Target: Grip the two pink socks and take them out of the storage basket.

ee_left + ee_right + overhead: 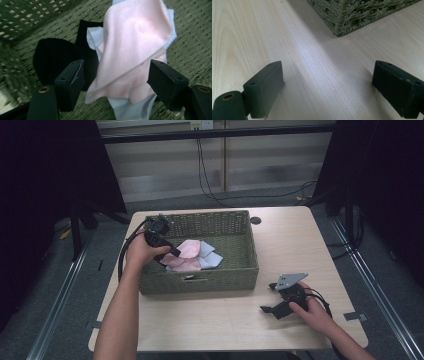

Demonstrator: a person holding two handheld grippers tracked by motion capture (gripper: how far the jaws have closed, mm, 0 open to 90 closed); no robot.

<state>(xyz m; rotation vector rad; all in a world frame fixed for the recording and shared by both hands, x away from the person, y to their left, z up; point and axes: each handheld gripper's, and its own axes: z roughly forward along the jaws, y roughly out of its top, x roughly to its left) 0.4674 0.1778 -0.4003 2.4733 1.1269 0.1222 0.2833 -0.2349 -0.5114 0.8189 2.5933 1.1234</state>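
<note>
Pale wooden table carries a woven basket; inside, the left claw gapes around a pink cloth, while the right claw rests open on bare wood.

basket walls hem the cloths; table open.

High view: dim, both sides nearly black, the table evenly lit. Left gripper view: greenish cast, basket weave blurred at left. Right gripper view: bright and sharp, soft shadow beside the basket.
</note>
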